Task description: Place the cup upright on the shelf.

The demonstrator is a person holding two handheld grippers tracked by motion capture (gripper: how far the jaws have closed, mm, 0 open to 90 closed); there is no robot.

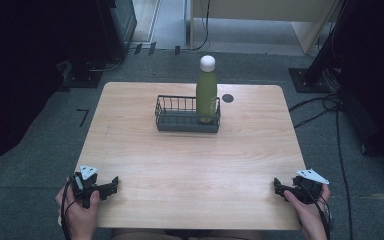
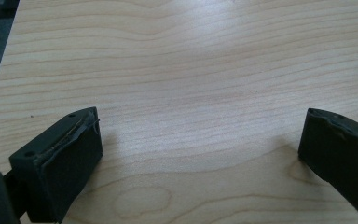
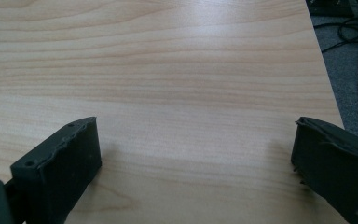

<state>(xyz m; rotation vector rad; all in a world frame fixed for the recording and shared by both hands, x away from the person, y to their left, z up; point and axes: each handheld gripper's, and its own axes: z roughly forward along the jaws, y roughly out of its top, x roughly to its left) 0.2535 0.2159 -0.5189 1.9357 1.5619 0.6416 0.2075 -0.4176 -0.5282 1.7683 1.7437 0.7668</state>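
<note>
A green bottle (image 1: pixel 206 90) with a white cap (image 1: pixel 207 62) stood upright in the right end of a dark wire basket (image 1: pixel 180 120). The basket sat on the wooden worktop (image 1: pixel 190 165), toward the far edge and near the middle of its width. Just to the right of the basket and behind it, a small dark round spot (image 1: pixel 227 98) marked the worktop's surface.

The left tongs (image 1: pixel 111 184) rested at the near left corner of the worktop, well apart from the basket, held in the person's left hand (image 1: pixel 80 210). In the left gripper view their jaws stood wide apart with bare wood between them, holding nothing.

The right tongs (image 1: pixel 278 186) lay at the near right corner, equally far from the basket, in the right hand (image 1: pixel 307 207). In the right gripper view their jaws were likewise spread wide over bare wood, gripping nothing, with the worktop's right edge and the grey floor (image 3: pixel 349 70) beyond.
</note>
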